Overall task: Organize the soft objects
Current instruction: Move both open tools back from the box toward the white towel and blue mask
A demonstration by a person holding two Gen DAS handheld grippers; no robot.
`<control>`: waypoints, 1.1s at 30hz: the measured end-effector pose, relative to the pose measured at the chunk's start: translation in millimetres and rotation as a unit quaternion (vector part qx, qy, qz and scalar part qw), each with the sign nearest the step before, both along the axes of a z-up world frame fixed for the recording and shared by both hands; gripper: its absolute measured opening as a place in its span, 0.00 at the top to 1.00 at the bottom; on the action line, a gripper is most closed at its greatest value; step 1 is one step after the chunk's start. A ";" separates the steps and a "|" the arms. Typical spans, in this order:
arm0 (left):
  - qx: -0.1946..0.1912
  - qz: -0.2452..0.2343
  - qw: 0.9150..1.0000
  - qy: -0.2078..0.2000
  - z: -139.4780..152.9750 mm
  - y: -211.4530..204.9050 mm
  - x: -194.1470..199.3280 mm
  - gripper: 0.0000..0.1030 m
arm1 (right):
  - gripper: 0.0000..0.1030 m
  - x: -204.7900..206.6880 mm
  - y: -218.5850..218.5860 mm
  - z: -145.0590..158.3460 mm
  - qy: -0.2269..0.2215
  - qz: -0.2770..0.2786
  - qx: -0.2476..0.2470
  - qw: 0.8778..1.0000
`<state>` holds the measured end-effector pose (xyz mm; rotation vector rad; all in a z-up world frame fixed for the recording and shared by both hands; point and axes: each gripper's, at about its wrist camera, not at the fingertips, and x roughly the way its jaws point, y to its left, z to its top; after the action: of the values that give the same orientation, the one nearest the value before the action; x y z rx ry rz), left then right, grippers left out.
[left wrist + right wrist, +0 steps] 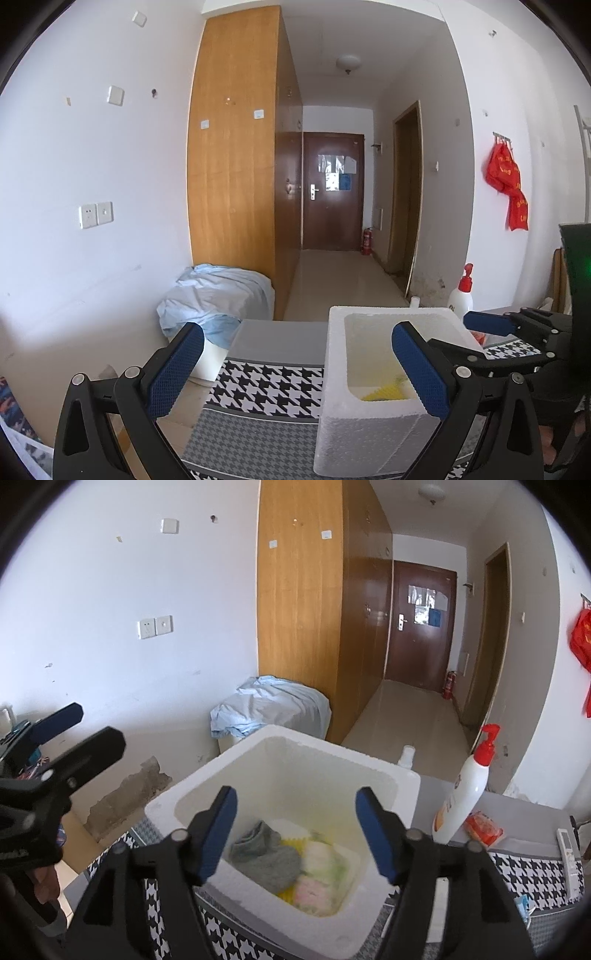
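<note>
Soft items: in right wrist view, grey cloth [266, 856], a white-green bundle [320, 857] and a pink-white bundle [313, 888] lie on floor of foam box [229, 775]; yellow piece [286, 895] shows under them.
Foam box, R view: white, open top, sits on houndstooth cloth [532, 877] on the table; bundles touch each other, grey cloth just beside them on the left.
R gripper [295, 830]: jaws wide apart, nothing between, above box opening.
Beside box, R view: pump bottle [463, 794] upright w/ red top; orange packet [484, 828] near its base; remote [569, 849] further right.
L gripper, R view [68, 731]: at far left, apart from box; jaw state unclear here.
Foam box, L view [369, 432]: only yellow piece [384, 392] visible inside, rest hidden by wall.
L gripper, L view [295, 369]: jaws wide, empty; right finger [421, 365] in front of box interior.
R gripper, L view [495, 325]: at right edge, beyond box.
Background: blue sheet heap [214, 299] by wardrobe [236, 147].
</note>
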<state>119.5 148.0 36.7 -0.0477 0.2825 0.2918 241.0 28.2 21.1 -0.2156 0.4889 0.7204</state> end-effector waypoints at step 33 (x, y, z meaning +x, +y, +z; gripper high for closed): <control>0.010 -0.033 0.999 -0.001 12.2 -57.1 3.1 0.01 | 0.09 -10.2 -75.4 16.9 -0.017 -0.036 0.056 0.998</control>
<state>122.5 90.9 48.9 -0.0180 0.2792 0.2289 230.9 -47.3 38.0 -0.1042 0.4198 0.6707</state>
